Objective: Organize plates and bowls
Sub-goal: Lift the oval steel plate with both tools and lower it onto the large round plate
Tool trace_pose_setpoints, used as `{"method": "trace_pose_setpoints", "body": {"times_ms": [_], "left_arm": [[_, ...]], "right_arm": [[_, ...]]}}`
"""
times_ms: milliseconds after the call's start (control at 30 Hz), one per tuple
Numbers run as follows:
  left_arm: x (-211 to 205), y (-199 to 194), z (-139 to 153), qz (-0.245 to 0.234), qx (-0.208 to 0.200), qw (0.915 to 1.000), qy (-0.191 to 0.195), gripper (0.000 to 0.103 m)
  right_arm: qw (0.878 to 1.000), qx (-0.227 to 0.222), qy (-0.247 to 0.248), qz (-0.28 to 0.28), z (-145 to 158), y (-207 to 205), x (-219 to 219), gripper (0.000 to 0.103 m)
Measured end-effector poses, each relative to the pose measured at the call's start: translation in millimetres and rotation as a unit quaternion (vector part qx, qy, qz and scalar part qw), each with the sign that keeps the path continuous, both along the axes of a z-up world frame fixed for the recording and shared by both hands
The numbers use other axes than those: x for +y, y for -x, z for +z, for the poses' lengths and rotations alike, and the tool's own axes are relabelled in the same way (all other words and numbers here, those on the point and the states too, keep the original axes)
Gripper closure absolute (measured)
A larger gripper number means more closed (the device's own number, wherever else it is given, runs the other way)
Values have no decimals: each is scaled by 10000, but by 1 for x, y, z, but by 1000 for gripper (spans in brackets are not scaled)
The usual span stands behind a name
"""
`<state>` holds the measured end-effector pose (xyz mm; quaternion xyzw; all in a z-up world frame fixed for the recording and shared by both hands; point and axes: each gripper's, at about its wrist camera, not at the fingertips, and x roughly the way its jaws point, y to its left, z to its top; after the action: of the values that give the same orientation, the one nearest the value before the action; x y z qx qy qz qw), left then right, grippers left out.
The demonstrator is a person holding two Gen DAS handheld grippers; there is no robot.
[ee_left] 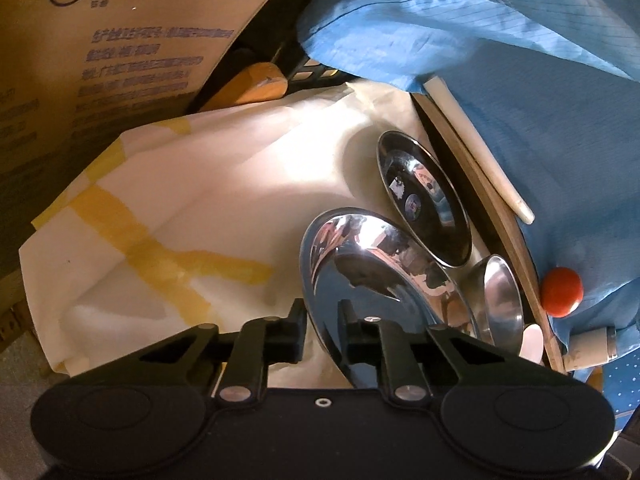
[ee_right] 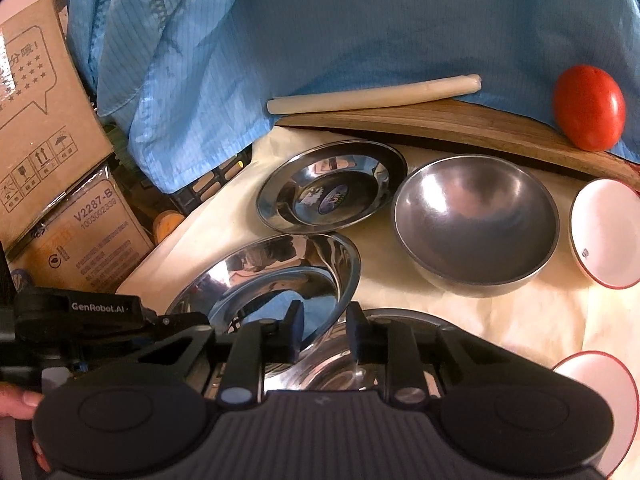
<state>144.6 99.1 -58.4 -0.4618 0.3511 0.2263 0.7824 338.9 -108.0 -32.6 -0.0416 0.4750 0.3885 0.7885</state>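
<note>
A large shiny steel plate [ee_left: 376, 280] is held tilted above the cream cloth; my left gripper [ee_left: 322, 332] is shut on its rim. The same plate [ee_right: 280, 276] shows in the right wrist view with the left gripper at its left edge. My right gripper [ee_right: 324, 332] has its jaws a little apart over the plate's near rim and a steel dish [ee_right: 340, 364] below; whether it grips is unclear. A smaller steel plate [ee_right: 330, 184] [ee_left: 424, 200], a matte steel bowl [ee_right: 476, 224] [ee_left: 502, 296] and two white red-rimmed bowls [ee_right: 610, 232] [ee_right: 600, 392] lie on the cloth.
A wooden board [ee_right: 440, 120] lies behind the dishes with a white candle-like stick [ee_right: 376, 94] and a red tomato [ee_right: 590, 108]. Blue fabric [ee_right: 360, 20] hangs behind. Cardboard boxes [ee_right: 44, 120] stand at the left, with a black crate [ee_right: 212, 184] under the cloth edge.
</note>
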Motion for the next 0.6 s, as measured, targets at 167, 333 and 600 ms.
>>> {"method": "trace_pose_setpoints", "body": {"times_ms": [167, 333, 600], "left_arm": [[-2, 2, 2, -114, 89, 9998, -116, 87], [-6, 3, 6, -322, 125, 9989, -306, 88], [-22, 6, 14, -803, -7, 9951, -568, 88]], "right_arm": [[10000, -61, 14, 23, 3, 6, -1, 78], [9998, -186, 28, -2, 7, 17, -6, 78], [9989, -358, 26, -285, 16, 40, -28, 78]]}}
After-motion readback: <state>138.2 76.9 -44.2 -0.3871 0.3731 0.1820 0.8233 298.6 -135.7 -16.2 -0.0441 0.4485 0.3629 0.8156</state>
